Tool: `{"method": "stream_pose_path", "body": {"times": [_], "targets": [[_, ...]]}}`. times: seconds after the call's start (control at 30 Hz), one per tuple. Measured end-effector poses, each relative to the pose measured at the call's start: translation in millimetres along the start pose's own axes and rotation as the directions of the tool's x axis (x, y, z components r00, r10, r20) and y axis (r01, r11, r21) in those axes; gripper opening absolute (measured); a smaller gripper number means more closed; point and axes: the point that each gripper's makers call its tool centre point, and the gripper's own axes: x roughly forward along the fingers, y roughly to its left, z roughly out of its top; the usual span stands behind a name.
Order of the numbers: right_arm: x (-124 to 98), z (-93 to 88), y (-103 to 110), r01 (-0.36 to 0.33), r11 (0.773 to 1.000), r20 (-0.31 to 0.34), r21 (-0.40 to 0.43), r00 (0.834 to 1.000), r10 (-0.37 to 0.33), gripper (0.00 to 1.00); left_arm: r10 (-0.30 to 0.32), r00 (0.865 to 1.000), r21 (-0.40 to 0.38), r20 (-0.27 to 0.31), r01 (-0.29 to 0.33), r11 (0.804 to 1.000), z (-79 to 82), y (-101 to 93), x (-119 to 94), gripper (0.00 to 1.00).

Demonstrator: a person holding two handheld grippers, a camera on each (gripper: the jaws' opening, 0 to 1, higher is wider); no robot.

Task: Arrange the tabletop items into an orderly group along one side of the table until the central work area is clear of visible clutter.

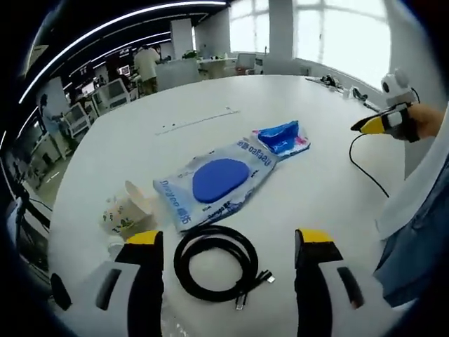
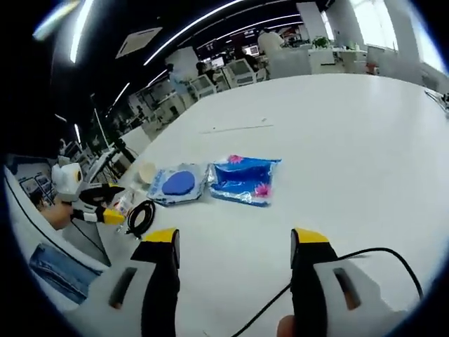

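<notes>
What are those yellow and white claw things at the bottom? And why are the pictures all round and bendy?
Those are grabbers that a person holds, one in each hand. A little fisheye camera rides on each, so each picture looks round.

The left gripper looks out at a coiled black cable, a tipped paper cup, a pale packet with a blue oval and a blue packet, all on a white table. The right gripper sees the same things from farther away.

Both grabbers are open and hold nothing.

The surface [image 1: 210, 98] looks smooth matt white, the blue bags [image 1: 217, 184] are glossy crinkly plastic, the coiled cable [image 1: 214, 261] is shiny black rubber, cup [image 1: 126, 209] looks like paper.
</notes>
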Motion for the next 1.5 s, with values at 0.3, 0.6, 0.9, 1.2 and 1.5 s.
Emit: {"method": "stream_pose_path", "body": {"times": [0.3,0.6,0.9,1.2,1.5], "targets": [[0.9,-16.8,11.8,-0.03,0.999,-0.033,-0.01,0.999,0.03,0.63,0.014,0.999,-0.046,-0.033,-0.016,0.999,-27.9,-10.2,-2.8,0.76],[-6.1,-41.4,17.2,-0.036,0.999,-0.061,0.016,0.997,0.037,0.61,0.025,0.997,-0.061,-0.07,-0.029,0.998,-52.0,-8.3,-12.1,0.74],[-6.0,-47.8,18.5,-0.038,0.998,-0.069,0.049,0.997,0.041,0.59,0.008,0.992,0.054,-0.125,-0.002,0.999,-58.0,-6.4,-0.9,0.68],[-3.8,-46.4,16.5,-0.041,0.998,-0.07,0.056,0.997,0.045,0.59,-0.053,0.977,0.219,-0.209,0.1,0.971,-66.5,-2.8,12.7,0.55],[-5.2,-46.2,20.4,-0.061,0.986,-0.019,0.157,0.998,0.065,0.58,-0.114,0.951,0.266,-0.287,0.193,0.944,-75.9,-10.1,20.8,0.33]]}}
